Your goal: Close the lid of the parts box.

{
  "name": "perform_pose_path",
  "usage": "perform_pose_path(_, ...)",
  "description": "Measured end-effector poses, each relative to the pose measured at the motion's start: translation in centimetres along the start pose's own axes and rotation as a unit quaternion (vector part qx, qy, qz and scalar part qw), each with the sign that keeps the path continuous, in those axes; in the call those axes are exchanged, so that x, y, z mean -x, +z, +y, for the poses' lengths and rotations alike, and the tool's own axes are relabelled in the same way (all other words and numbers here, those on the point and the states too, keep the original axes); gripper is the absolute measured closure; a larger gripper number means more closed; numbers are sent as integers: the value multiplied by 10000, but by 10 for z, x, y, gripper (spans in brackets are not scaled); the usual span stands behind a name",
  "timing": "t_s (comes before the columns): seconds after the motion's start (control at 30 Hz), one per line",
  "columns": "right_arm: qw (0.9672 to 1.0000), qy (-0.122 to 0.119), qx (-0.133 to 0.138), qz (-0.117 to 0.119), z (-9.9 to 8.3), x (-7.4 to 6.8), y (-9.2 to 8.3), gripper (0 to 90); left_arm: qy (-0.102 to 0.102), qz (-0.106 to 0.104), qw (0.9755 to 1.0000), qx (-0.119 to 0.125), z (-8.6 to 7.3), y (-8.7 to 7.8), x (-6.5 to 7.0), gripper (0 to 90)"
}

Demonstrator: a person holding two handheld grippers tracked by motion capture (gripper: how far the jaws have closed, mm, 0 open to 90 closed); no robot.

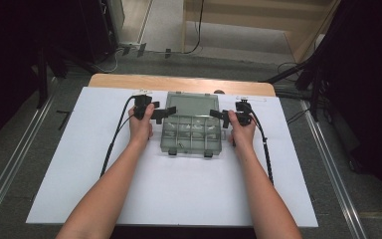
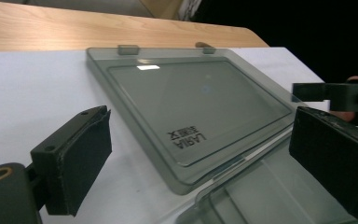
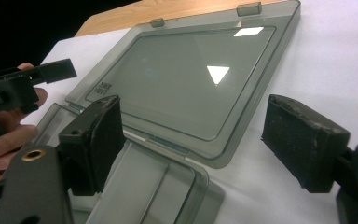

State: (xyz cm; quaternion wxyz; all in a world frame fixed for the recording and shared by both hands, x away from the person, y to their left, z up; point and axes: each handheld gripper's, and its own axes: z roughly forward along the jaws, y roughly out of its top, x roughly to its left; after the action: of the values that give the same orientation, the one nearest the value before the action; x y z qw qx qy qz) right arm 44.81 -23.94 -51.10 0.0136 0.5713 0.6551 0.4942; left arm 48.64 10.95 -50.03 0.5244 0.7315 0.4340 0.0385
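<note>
Forearms reach in from the near edge, left gripper (image 1: 165,113) jaws apart straddling the hinge corner of a smoky translucent compartment box (image 1: 191,134) with its flat lid (image 2: 191,102) open on white sheet, right gripper (image 1: 218,115) jaws apart likewise, nothing clamped.

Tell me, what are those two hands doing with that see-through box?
A person holds a gripper in each hand, one on each side of a clear plastic box with little compartments. Its lid lies flat open on the white sheet behind it. The left gripper and the right gripper both reach in near the hinge, jaws open, with the lid's edge between them but nothing squeezed yet.
</note>
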Motion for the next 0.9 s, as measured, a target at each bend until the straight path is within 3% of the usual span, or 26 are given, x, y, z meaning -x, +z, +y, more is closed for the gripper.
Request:
perform_pose_path(0.2,9997,152,-60,163,1,4,8,268,-166,51,9995,-262,3,12,2,54)
perform_pose_path(0.37,9997,225,-84,38,2,7,12,328,-203,247,9989,-350,4,17,2,119)
perform_pose_path(0.53,9992,236,-294,-129,3,6,17,332,-475,359,9971,-481,4,20,-3,136)
perform_pose_path(0.77,9986,371,-322,-198,3,7,19,395,-335,461,9970,-519,3,24,2,142)
perform_pose_path(0.9,9985,447,-303,-134,3,9,20,409,-377,486,9964,-591,3,26,3,147)
